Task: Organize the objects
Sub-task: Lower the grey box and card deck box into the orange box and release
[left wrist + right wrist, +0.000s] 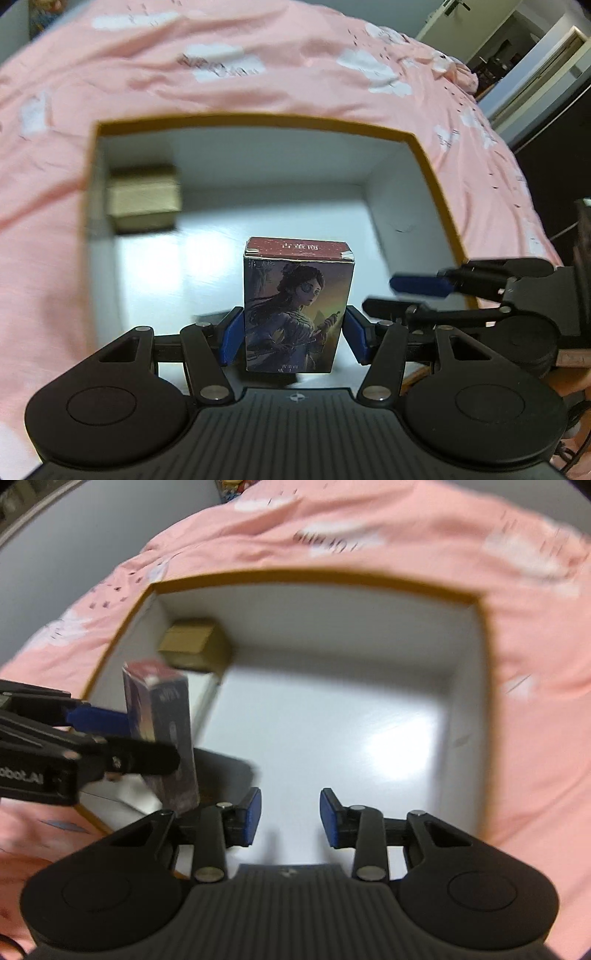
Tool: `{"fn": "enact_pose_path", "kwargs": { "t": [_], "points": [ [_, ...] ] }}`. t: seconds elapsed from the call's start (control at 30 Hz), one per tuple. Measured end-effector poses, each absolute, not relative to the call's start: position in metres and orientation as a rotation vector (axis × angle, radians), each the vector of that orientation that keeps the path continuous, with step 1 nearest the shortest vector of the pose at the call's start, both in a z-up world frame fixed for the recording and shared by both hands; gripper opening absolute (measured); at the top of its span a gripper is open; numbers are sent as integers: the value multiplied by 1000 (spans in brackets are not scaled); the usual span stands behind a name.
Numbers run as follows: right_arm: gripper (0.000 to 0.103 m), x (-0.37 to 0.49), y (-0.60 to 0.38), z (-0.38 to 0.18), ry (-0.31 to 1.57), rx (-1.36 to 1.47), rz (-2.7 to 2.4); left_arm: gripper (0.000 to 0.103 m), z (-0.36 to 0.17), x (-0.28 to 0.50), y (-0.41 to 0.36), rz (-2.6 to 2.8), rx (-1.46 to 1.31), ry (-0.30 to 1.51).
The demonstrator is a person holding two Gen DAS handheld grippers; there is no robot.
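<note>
My left gripper (293, 332) is shut on a small illustrated card box (297, 306), held upright over the open white storage box (436, 192) with a gold rim. The card box also shows in the right wrist view (162, 734), gripped by the left gripper (140, 734) above the storage box's left side. A small tan box (144, 201) sits in the far left corner of the storage box; it also shows in the right wrist view (195, 650). My right gripper (290, 821) is open and empty above the storage box's near part (480, 709). It shows at the right in the left wrist view (391, 293).
The storage box lies on a pink bedspread (258, 66) with white patches. A doorway (517, 40) is at the far right. A dark flat thing (225, 771) lies inside the storage box near its front left.
</note>
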State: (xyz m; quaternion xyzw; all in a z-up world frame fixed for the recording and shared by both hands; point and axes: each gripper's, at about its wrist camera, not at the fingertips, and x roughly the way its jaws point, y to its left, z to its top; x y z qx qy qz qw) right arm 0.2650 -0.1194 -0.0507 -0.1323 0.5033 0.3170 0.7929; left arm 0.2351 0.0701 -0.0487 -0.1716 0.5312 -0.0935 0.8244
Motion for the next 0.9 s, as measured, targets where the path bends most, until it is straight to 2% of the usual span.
{"fn": "enact_pose_path", "kwargs": {
  "t": [0.17,0.33,0.63,0.9],
  "points": [
    [36,265,-132,-38,998,-420,660,65,-66,251,53,-205,-455,1207],
    [28,265,-134,-44,994,-476,724,65,-80,262,42,-196,-479,1287],
    [24,258,-125,-66,1015,-534,797,65,-101,266,39,-154,-500,1346],
    [21,265,-121,-80,1068,-536,793,74,-104,259,49,-169,-514,1332]
  ]
}}
